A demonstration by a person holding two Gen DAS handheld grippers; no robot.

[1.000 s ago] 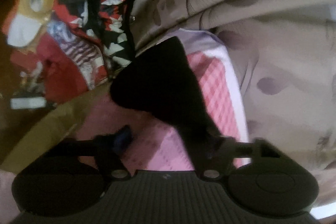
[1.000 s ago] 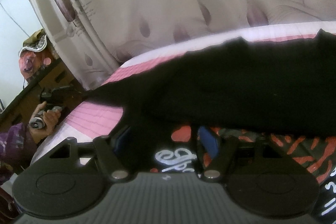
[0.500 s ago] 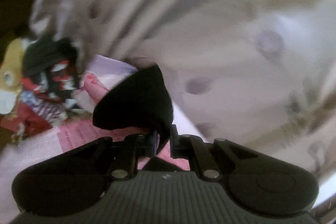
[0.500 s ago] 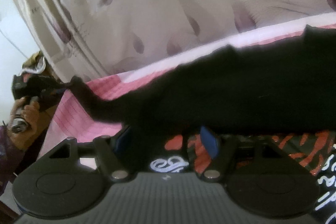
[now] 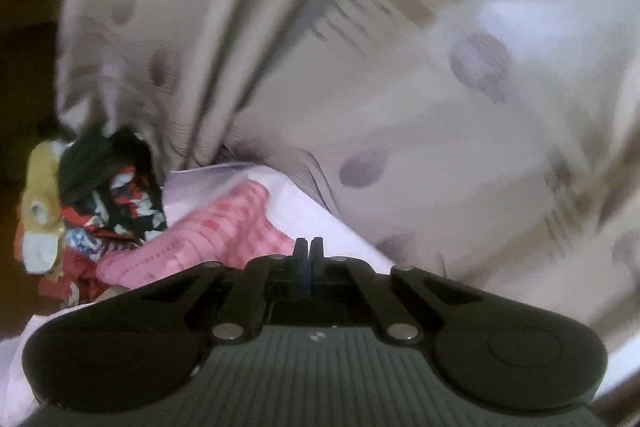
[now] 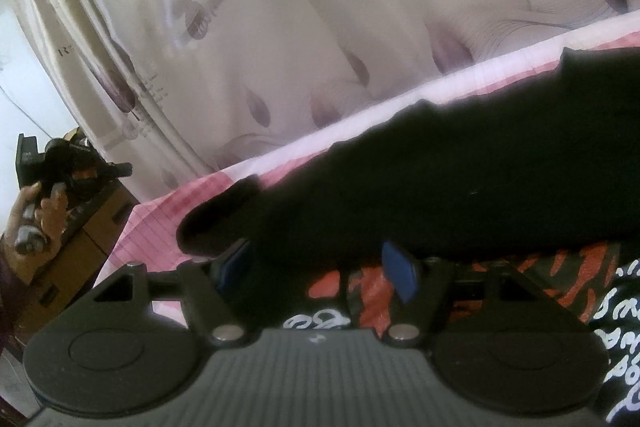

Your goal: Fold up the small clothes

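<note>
Right gripper [image 6: 316, 263] rests open on black cloth [image 6: 460, 187] near bed [image 6: 160, 215] edge, likely pinning it, while left gripper [image 5: 308, 247] is closed on nothing.

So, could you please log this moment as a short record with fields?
left gripper: shut, nothing visible between fingers
right gripper: open, at near edge of the black garment
garment: spread on pink bedsheet
under garment: black printed cloth with red and white marks
clothes pile: far left, left wrist view
backdrop: leaf-print curtain
</note>
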